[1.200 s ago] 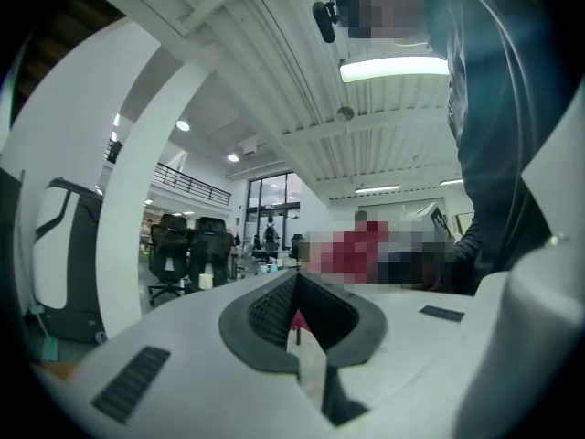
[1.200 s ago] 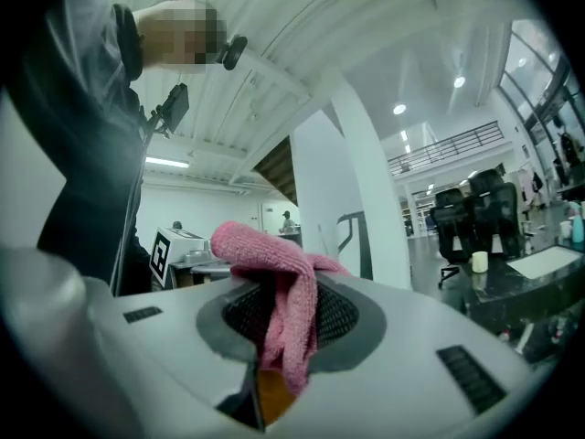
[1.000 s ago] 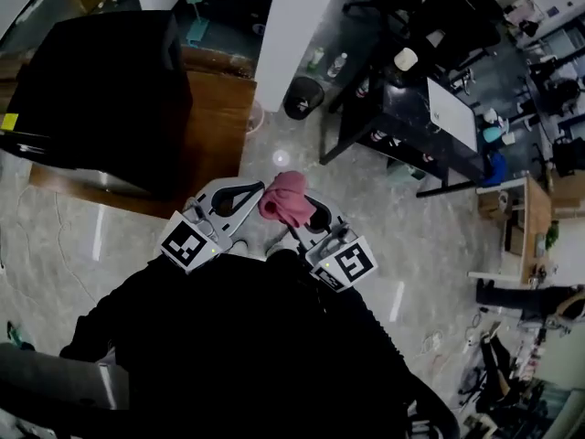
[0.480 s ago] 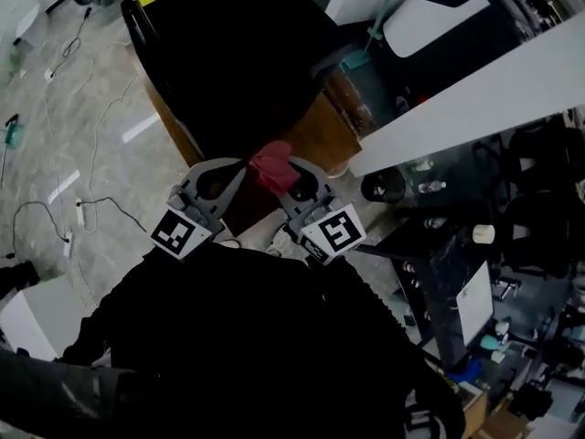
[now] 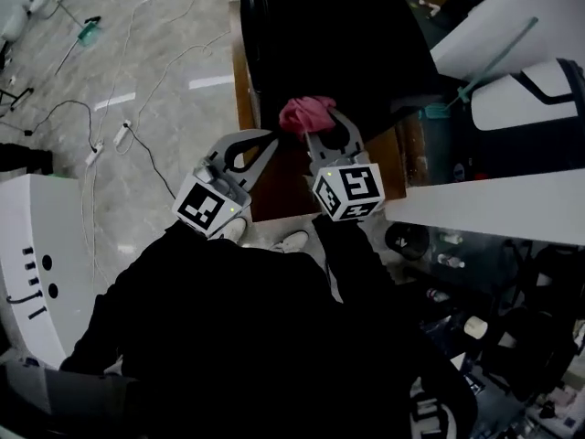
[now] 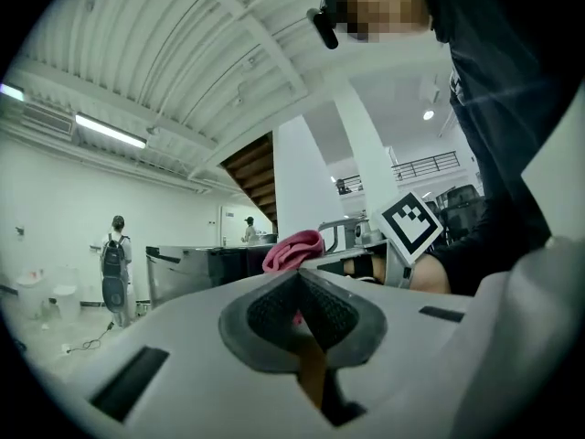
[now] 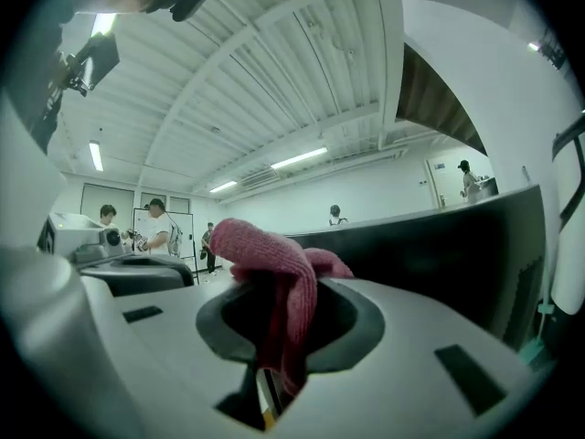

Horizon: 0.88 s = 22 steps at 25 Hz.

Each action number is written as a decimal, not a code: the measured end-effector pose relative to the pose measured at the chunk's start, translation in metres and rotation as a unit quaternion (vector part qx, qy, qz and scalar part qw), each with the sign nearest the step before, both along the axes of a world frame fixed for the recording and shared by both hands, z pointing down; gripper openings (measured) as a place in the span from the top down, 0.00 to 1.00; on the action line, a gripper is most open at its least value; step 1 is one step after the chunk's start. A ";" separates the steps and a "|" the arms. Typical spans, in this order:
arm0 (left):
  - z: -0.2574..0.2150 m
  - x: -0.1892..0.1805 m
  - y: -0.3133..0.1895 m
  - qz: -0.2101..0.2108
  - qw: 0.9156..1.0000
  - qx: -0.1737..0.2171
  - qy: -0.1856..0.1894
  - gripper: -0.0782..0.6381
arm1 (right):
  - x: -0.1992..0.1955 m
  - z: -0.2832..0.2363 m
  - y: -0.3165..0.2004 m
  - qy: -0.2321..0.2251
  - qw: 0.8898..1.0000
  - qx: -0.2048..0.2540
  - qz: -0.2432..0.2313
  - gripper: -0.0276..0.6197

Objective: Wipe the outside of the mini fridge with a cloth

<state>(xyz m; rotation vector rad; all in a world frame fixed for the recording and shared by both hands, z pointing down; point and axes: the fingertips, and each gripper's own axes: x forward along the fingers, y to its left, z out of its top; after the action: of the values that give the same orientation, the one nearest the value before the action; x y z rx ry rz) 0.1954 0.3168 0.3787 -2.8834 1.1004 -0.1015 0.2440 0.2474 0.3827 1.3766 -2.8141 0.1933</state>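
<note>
You're holding the right gripper point(image 5: 317, 128) closed on a crumpled pink knitted cloth point(image 5: 306, 114). In the right gripper view the cloth point(image 7: 274, 250) is bunching above the jaws and hanging down between them. The left gripper point(image 5: 268, 138) is sitting just beside it, jaws together and gripping nothing. In the left gripper view its tips point(image 6: 297, 283) are meeting, with the pink cloth point(image 6: 294, 250) showing behind them. The cloth is sitting in front of the near edge of the black box-shaped mini fridge point(image 5: 338, 35); contact isn't clear. The fridge is standing on a brown wooden stand point(image 5: 395, 158). Cables are trailing across the grey stone floor point(image 5: 137, 80) to your left.
</note>
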 end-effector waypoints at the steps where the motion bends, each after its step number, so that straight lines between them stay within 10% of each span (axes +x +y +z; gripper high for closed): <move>1: 0.000 0.000 -0.001 -0.005 1.000 -0.001 0.003 0.89 | 0.000 0.001 -0.001 0.006 1.000 0.011 0.003 0.82; 22: 0.208 0.000 -0.051 -0.057 0.994 -0.093 -0.029 0.89 | -0.024 0.218 -0.006 0.154 0.986 0.026 0.052 0.83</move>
<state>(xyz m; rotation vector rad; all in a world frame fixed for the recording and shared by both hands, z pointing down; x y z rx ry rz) 0.1954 0.2654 0.5862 -2.9526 1.3116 -0.3060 0.2201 0.2413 0.6010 1.4246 -2.5144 -0.0861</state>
